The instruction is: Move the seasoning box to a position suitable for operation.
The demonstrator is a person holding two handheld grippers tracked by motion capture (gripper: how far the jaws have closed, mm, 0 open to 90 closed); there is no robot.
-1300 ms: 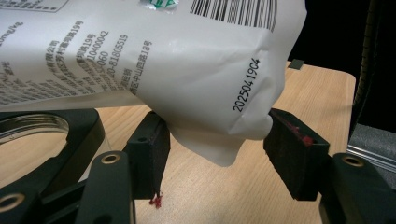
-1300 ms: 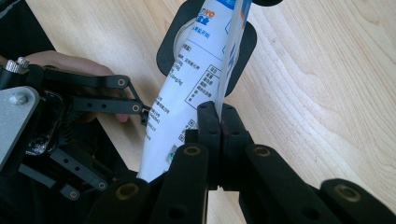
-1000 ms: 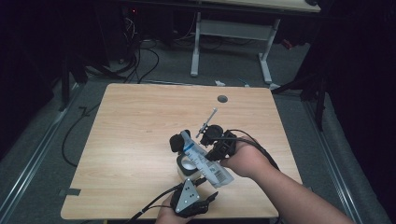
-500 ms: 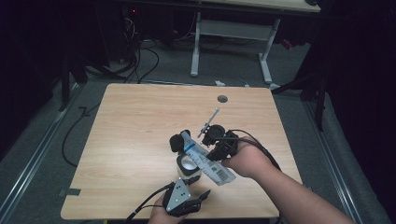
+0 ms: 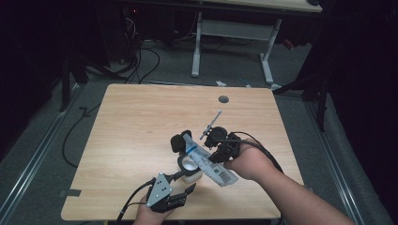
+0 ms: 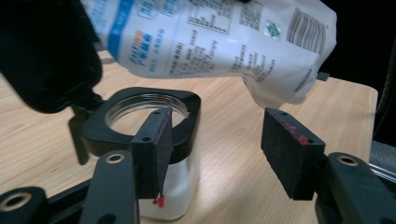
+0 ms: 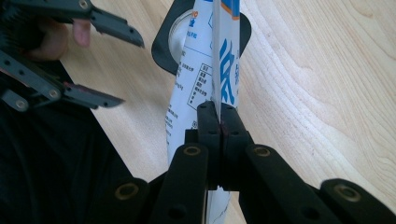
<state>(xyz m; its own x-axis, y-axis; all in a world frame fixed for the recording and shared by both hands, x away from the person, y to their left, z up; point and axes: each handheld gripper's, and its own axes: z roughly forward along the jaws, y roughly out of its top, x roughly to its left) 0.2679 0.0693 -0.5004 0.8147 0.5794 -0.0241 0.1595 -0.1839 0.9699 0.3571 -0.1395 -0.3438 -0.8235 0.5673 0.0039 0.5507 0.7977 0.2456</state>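
Since a moment ago, the left hand-held gripper (image 5: 187, 182) has pulled back from the jar toward the near edge of the desk, and its jaws have just been closing a little with nothing between them.

Now the white bag (image 5: 209, 161) with blue print hangs tilted over the jar (image 5: 190, 169). Its low end points down at the jar's open mouth. The jar is small and made of clear glass, with a black collar (image 6: 184, 122) around its top. It stands on the desk (image 5: 141, 126), near the front edge and a bit right of the middle.

The right hand-held gripper (image 7: 219, 119) holds the bag. Its two jaws are pressed tight together on the bag's thin edge. In the high view, the right hand (image 5: 246, 161) is just to the right of the jar.

The left hand-held gripper sits apart from the jar, just in front of it. Its jaws stand wide and hold nothing. One black pad (image 6: 156, 149) shows in front of the jar in the left gripper view, and the other is off to the side over bare wood.

A thin grey stick (image 5: 212, 124) lies on the desk behind the right hand.
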